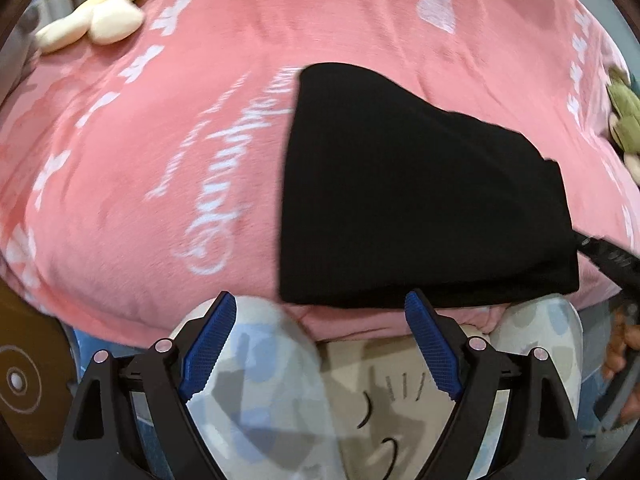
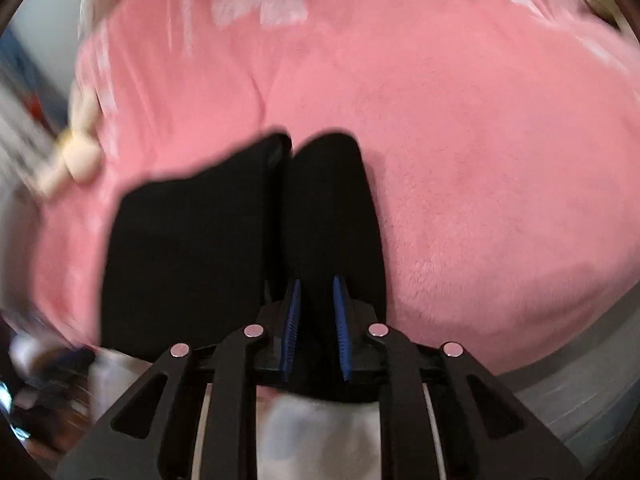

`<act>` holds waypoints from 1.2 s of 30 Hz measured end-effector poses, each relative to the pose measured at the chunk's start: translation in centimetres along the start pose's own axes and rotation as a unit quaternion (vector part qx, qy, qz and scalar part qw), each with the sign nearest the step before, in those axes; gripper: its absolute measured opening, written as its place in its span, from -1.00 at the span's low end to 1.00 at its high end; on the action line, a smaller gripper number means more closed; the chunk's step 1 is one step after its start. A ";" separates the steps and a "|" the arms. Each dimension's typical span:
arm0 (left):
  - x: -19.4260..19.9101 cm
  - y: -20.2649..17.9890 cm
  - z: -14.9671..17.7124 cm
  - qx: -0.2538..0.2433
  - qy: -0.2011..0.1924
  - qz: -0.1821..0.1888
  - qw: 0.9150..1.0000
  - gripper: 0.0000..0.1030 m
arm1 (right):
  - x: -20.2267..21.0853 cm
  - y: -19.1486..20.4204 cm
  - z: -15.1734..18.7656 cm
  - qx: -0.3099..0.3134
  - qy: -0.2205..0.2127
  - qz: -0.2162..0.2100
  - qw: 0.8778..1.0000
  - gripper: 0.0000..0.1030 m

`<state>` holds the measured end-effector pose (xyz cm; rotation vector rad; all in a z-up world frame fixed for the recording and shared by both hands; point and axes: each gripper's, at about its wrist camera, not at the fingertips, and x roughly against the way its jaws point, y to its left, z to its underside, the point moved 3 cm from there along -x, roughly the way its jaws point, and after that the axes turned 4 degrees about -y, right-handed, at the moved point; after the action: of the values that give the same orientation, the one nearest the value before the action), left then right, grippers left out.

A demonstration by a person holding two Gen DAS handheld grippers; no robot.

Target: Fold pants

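The black pants lie folded into a compact block on the pink blanket, right of centre in the left wrist view. My left gripper is open and empty, just short of the pants' near edge. My right gripper is shut on a fold of the black pants, with cloth bunched between its blue pads. The right gripper also shows in the left wrist view at the pants' right edge.
A cream plush toy lies at the blanket's far left and shows blurred in the right wrist view. A green plush toy lies at the right edge. The person's patterned-trousered knees are below the bed edge.
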<state>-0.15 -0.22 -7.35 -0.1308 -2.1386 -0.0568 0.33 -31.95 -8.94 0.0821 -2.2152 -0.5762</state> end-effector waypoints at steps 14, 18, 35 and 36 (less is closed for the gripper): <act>-0.5 -2.2 -1.4 -0.014 -0.013 0.006 1.000 0.63 | -11.1 4.4 -8.6 0.125 0.057 -0.040 0.990 -0.77; -0.6 -1.7 -1.8 -0.011 -0.015 0.008 1.000 0.63 | -5.1 8.4 -9.6 0.146 -0.003 -0.106 0.984 -0.91; -1.0 -1.9 -1.3 0.004 -0.007 0.034 0.999 0.65 | -0.4 1.8 -0.3 0.037 0.005 -0.083 0.996 -0.08; -1.1 -1.9 -1.3 0.005 -0.006 0.033 0.999 0.65 | -1.0 2.5 0.4 0.040 0.012 -0.088 0.995 0.00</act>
<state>1.35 -2.35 -7.58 -0.1963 -2.1438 -0.0076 1.04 -29.32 -8.78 0.3268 -2.2212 -0.5779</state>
